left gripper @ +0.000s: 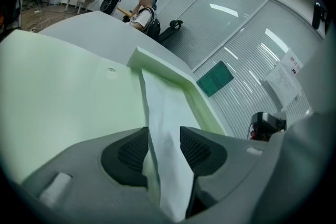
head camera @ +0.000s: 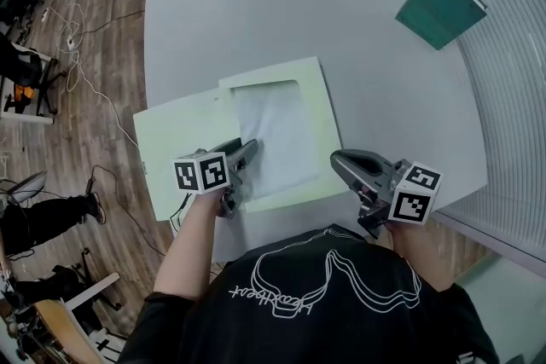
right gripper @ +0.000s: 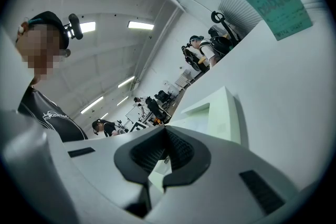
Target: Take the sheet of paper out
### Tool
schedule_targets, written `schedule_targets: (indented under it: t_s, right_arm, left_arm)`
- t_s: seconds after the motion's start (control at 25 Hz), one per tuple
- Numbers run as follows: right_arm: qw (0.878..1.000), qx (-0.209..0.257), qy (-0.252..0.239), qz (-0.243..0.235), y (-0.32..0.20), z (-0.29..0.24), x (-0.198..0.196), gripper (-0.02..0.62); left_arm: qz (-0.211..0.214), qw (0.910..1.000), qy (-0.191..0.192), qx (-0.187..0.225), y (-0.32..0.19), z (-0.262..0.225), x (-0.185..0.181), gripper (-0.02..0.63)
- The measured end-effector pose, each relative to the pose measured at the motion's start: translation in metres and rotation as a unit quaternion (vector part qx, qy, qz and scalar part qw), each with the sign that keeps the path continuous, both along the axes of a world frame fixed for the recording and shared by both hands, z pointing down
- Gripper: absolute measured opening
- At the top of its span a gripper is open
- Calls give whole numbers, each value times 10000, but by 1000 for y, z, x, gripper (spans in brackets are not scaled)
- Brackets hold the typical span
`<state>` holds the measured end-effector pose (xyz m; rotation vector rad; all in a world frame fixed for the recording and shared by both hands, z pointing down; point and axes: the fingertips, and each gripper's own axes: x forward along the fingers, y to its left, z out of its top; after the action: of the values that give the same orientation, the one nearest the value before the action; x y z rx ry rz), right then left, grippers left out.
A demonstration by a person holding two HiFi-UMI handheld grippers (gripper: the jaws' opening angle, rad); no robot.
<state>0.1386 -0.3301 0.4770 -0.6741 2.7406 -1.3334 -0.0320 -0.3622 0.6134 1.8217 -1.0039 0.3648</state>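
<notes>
Step in hand: grasp made, pull not yet done. The left gripper point(left gripper: 164, 147) is clamped on the near edge of the sheet point(head camera: 275, 132). In the left gripper view the white paper stands bunched between the two pads and touches both. The rest of the sheet lies flat on the right half of the open pale-green folder point(head camera: 320, 98) on the grey tabletop point(head camera: 358, 30). Its far end runs up to a raised folder edge.

The right gripper point(head camera: 341, 159) is pressed closed on nothing and hangs off the folder's near right corner, apart from it.

Next move, as I judge it: draw the sheet toward the near tabletop edge, low and straight. The right gripper may be needed to pin the folder, which looks light enough to slide along.

Hard to make out:
- Whether the sheet's far end is tucked under that edge or merely beside it.
- How much paper is in the grip; the head view hides the pinch behind the marker cube.
</notes>
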Motion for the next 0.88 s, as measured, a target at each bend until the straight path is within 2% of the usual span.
schedule_targets:
  t_s: [0.36,0.44,0.52,0.88]
  right_arm:
    - [9999,31,-103,-102,-2,2,5,5]
    - [9999,23,-107,-133,-2,2,6,6]
    - [9998,14,-107,-170,-1,3,7,6]
    - [9995,-2,-65,-307,-3,8,7,6]
  left_arm:
    - [-285,9989,293,-242,-1,2,7,183]
    - [-342,9989,178,-283,-1,3,5,150]
    - [-429,9986,5,-310,0,6,2,75]
    - [-593,9976,-52,-366,1,10,-4,17]
